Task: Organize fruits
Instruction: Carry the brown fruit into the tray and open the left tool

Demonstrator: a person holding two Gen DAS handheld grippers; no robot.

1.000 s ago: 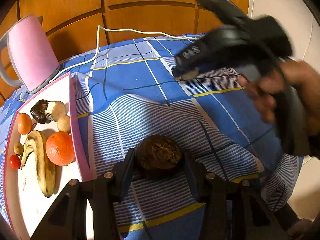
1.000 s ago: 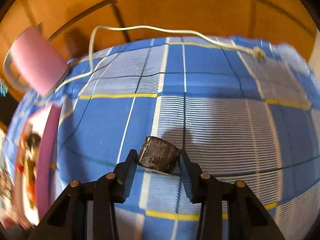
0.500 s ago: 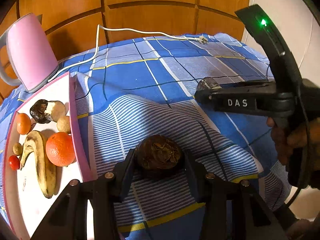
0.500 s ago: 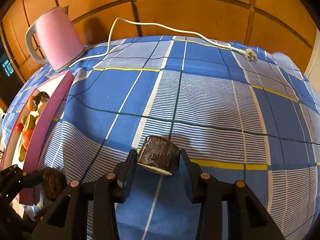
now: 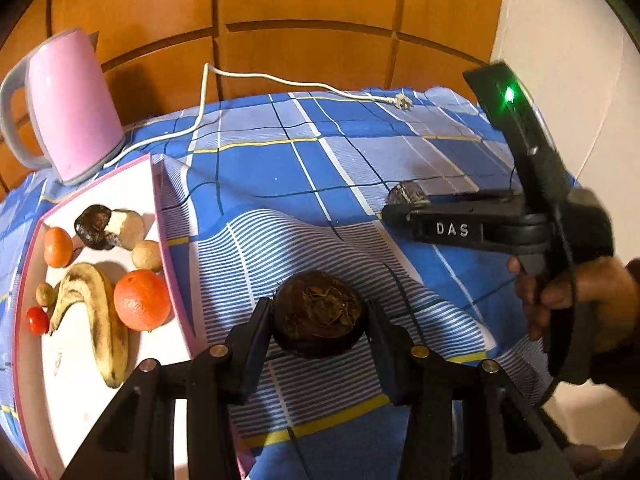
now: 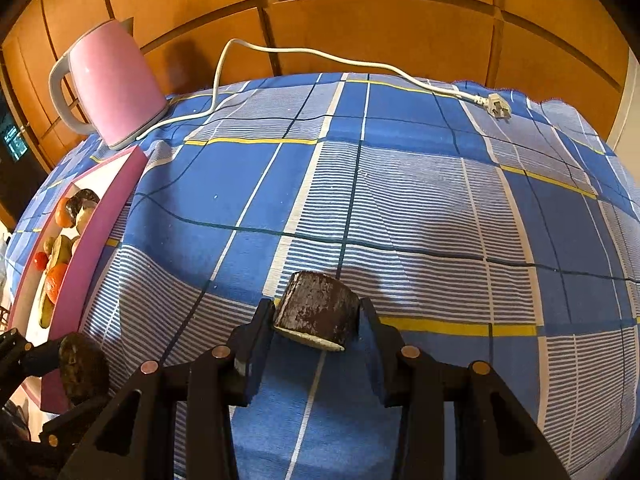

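both claws are clenched on fruit above the desk, left claw (image 5: pixel 318 328) on a round dark brown fruit (image 5: pixel 318 314), right claw (image 6: pixel 318 330) on a stubby dark cut chunk (image 6: pixel 316 310), and the white pink-rimmed tray (image 5: pixel 170 272) sits left, nearest the left one.

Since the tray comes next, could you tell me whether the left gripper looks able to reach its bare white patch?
Probably yes: the left gripper, shut on a dark round fruit, hangs just right of the tray; nothing stands between.

round dark fruit (image 5: pixel 318 314): gripped | cut dark piece (image 6: pixel 318 312): gripped, tilted
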